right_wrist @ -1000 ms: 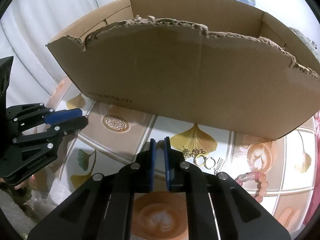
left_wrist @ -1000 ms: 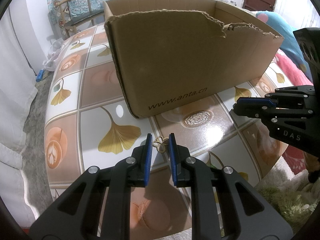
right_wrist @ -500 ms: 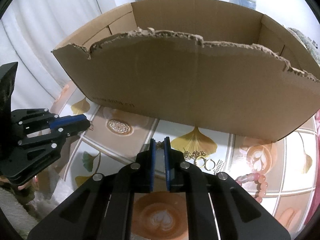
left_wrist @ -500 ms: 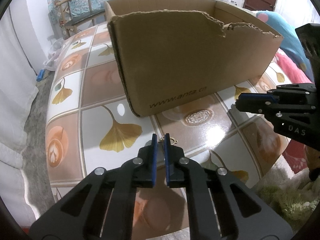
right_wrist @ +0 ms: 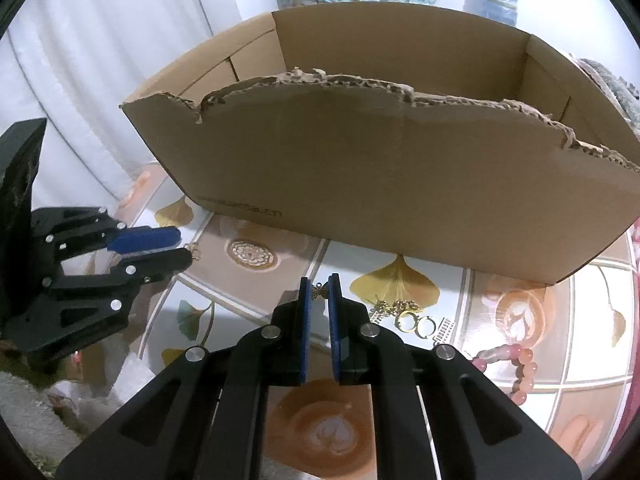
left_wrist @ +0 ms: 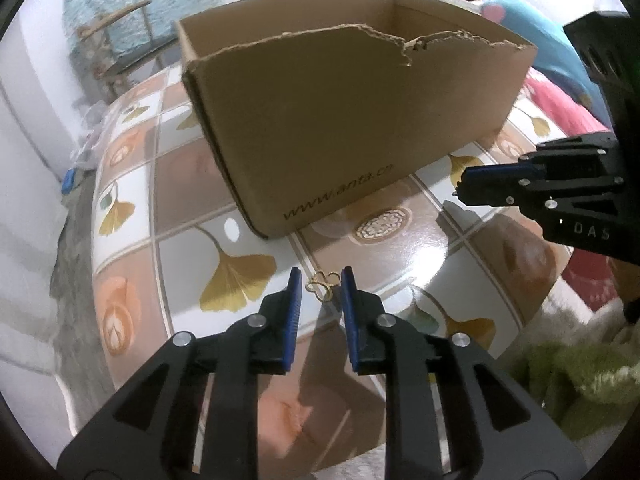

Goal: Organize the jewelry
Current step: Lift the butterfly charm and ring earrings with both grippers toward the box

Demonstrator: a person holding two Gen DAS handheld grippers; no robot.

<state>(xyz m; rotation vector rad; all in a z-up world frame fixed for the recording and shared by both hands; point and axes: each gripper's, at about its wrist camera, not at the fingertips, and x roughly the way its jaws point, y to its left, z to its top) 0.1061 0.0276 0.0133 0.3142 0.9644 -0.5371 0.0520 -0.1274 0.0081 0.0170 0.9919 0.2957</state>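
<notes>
— What changed with the left claw [left_wrist: 320,274]?

— Half a second earlier its blue pads were nearly together on the gold clover charm [left_wrist: 321,286]; now they stood apart, with the charm in the gap between the tips. I could not tell whether it lay on the table [left_wrist: 400,264] or touched a pad.

— What stood around it?

— A cardboard box [left_wrist: 340,120] with a torn top edge stood just beyond both claws, blocking the far side of the table. The table had a glossy tile print of ginkgo leaves. In the right wrist view, a gold chain [right_wrist: 394,306], two gold hoops [right_wrist: 416,322], a small silver piece [right_wrist: 444,328] and a pink bead bracelet [right_wrist: 516,364] lay near the box, to the right of the claw.

— And the right claw [right_wrist: 319,286]?

— It was clamped on a small butterfly charm [right_wrist: 319,291] at its fingertips, held above the table and well apart from the left claw. Both claws pointed toward the box, the left low over the table.

— Any writing?

— "www.anta.cn" on the box's near wall, and "DAS" on the side of the right claw.
</notes>
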